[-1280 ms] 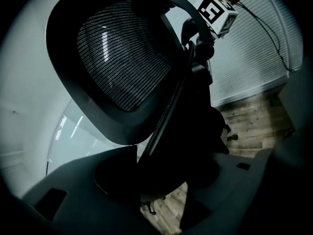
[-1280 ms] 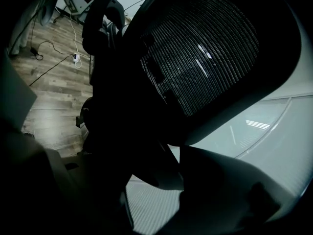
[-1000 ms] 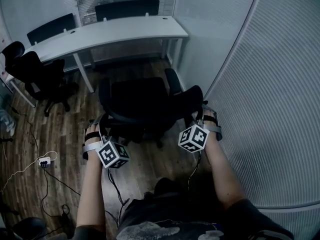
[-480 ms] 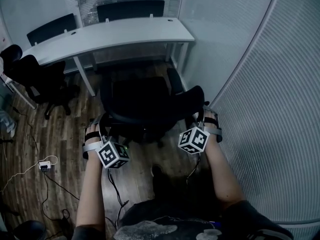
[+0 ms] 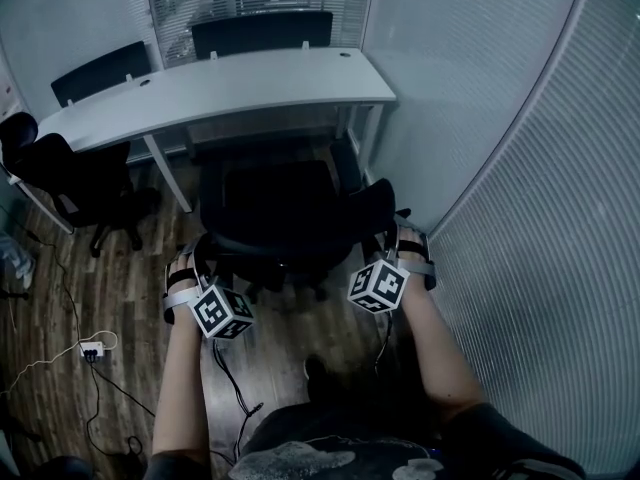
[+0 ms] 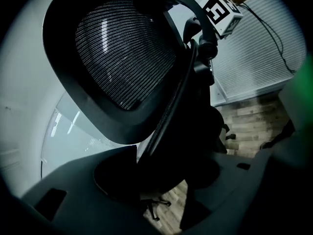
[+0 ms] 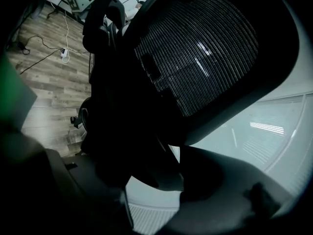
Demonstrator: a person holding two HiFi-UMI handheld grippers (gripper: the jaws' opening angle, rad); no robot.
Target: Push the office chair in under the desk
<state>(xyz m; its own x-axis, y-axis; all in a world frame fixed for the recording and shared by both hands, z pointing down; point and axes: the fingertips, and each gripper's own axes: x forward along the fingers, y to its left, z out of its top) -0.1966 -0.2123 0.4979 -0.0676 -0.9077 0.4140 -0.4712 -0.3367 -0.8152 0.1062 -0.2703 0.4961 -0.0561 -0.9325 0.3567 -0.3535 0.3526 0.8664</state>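
A black mesh-backed office chair (image 5: 285,208) stands on the wood floor in front of the white desk (image 5: 230,83), its seat front at the desk's near edge. My left gripper (image 5: 203,260) is at the backrest's left edge and my right gripper (image 5: 393,240) at its right edge, fingertips hidden by the chair in the head view. In the left gripper view the mesh backrest (image 6: 122,58) fills the frame, and my left gripper (image 6: 166,180) has its jaws on either side of the dark frame. The backrest (image 7: 200,58) sits likewise in my right gripper (image 7: 146,180).
Another black chair (image 5: 75,173) stands at the left and two more (image 5: 262,30) behind the desk. A ribbed glass wall (image 5: 520,168) runs close along the right. Desk legs (image 5: 165,173) flank the gap. A power strip and cables (image 5: 90,349) lie on the floor at left.
Both grippers and the chair have moved forward toward the desk; the seat front has come up to the desk's near edge. The person has stepped forward with them.
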